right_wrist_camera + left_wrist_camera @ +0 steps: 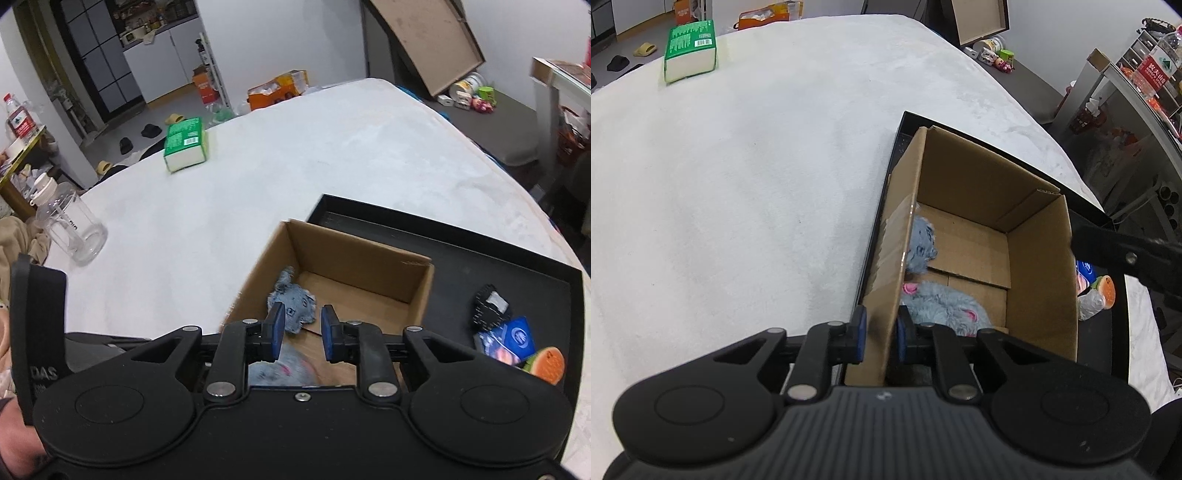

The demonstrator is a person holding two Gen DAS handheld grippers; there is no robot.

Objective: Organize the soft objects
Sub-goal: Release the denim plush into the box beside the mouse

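An open cardboard box (pixel 979 177) stands in a black tray (pixel 875 229) on the white table. My left gripper (pixel 881 332) is shut on the box's near left wall, one blue pad on each side of it. A blue-grey plush toy (pixel 942 308) with pink patches lies on the box floor against that wall. In the right wrist view my right gripper (pixel 303 332) hangs open just above the box (pixel 354 266), with the plush toy (pixel 293 304) below and beyond its pads, untouched. Its black arm (pixel 1126 254) shows at the box's right wall.
Loose in the tray right of the box lie an orange and green soft toy (pixel 546 363), a blue packet (pixel 517 334) and a black object (pixel 489 304). A green tissue pack (pixel 186 144) sits far back on the table, a clear bottle (pixel 70 229) lies at its left edge.
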